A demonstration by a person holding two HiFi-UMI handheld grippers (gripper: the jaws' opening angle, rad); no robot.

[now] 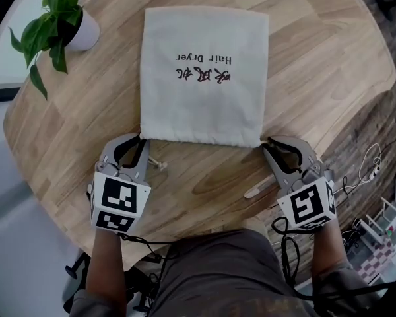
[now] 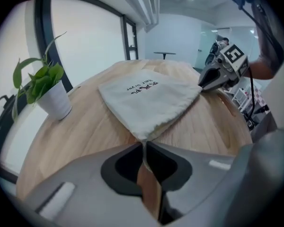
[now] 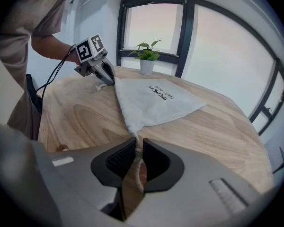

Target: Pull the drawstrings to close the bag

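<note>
Gripping a drawstring at each end of the bag's mouth, a person is setting up the closing pull. The bag (image 1: 203, 74) is lying flat at the middle of the table (image 1: 317, 58), its gathered mouth edge facing 6 o'clock. The left gripper (image 1: 140, 141) is sitting at the bag's 7 o'clock corner and the right gripper (image 1: 266, 145) at its 5 o'clock corner. The left fingers (image 2: 120, 165) are pinching together on the left drawstring (image 2: 144, 148) just where it is leaving the hem. The right fingers (image 3: 117, 162) are standing narrow on the right drawstring (image 3: 138, 161), which is running down between them.

The mouth is looking only lightly puckered and spanning its full width, so the cinching appears to be barely beginning. The next move is likely calling for drawing the grippers apart, toward 9 and 3 o'clock. Both grips need to be firm enough that neither drawstring is slipping through.

Whether the bag is holding anything is not showing. The hands are hiding behind the grippers' marker cubes. A knotted cord end (image 1: 160, 164) is lying just at the left gripper's 4 o'clock, apparently that drawstring's tail. A pale strip (image 1: 259, 190) near the right gripper's 7 o'clock is too small to identify. A plant (image 1: 59, 18) is standing at the table's 10 o'clock.
</note>
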